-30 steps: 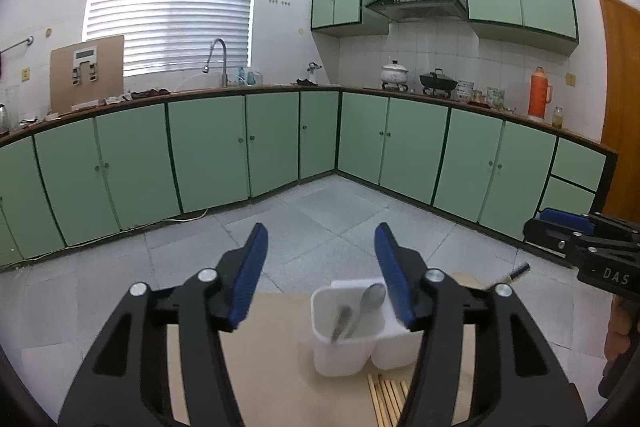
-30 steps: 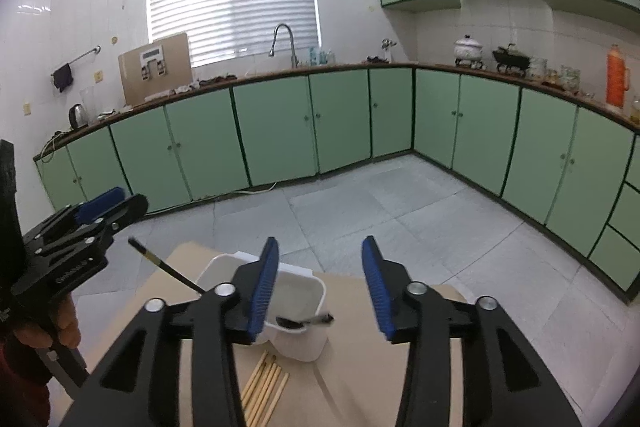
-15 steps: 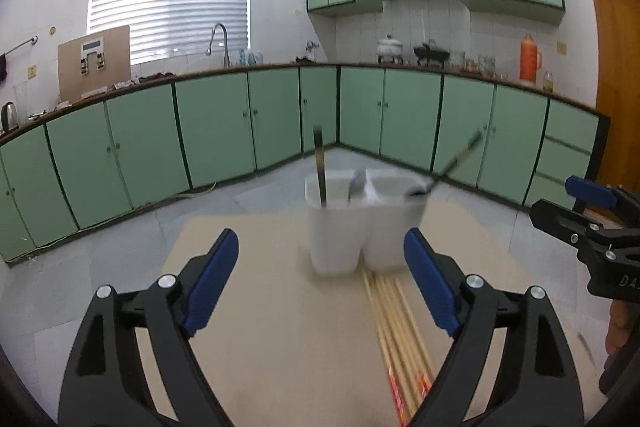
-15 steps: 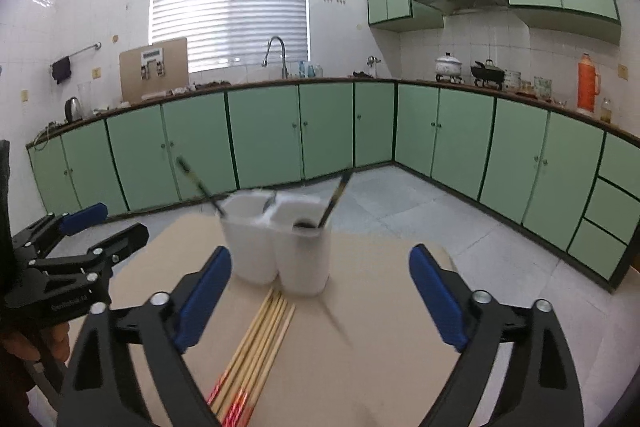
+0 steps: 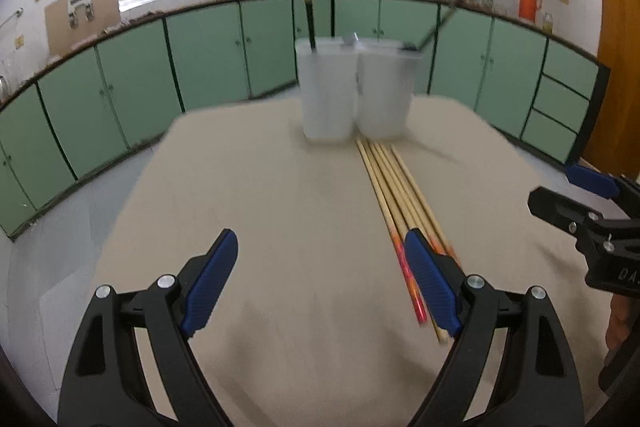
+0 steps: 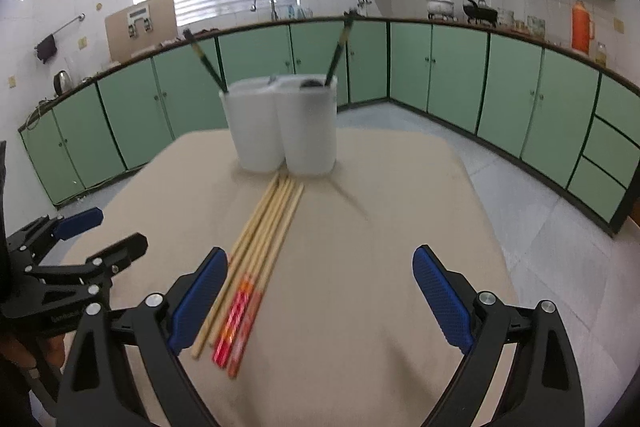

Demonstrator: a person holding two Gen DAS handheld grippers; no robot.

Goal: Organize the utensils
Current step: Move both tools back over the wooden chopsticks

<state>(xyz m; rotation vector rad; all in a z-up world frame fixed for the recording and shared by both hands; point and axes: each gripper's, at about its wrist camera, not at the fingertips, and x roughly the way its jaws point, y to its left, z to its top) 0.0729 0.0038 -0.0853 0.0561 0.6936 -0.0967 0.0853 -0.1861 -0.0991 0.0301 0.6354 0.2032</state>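
Several bamboo chopsticks (image 5: 394, 187) with red ends lie in a bundle on the beige table (image 5: 260, 187), pointing at two white plastic holders (image 5: 326, 91). Each holder has a dark-handled utensil (image 5: 308, 11) in it. My left gripper (image 5: 320, 239) hangs open low over the table, its right finger over the bundle's red ends. My right gripper (image 6: 320, 255) stands wide with nothing between its jaws, which are closing slightly. The chopsticks (image 6: 268, 231) run past its left finger toward the holders (image 6: 308, 123). Each gripper shows in the other's view, the right one (image 5: 592, 203) and the left one (image 6: 108, 233).
The table (image 6: 380, 207) drops off to a grey tiled floor on all sides. Green kitchen cabinets (image 6: 460, 75) line the far walls, with a sink tap, pots and an orange flask (image 6: 582, 25) on the counter.
Both grippers have come down from above the holders to low over the table and have spread wide. The chopstick bundle now lies between the two grippers.
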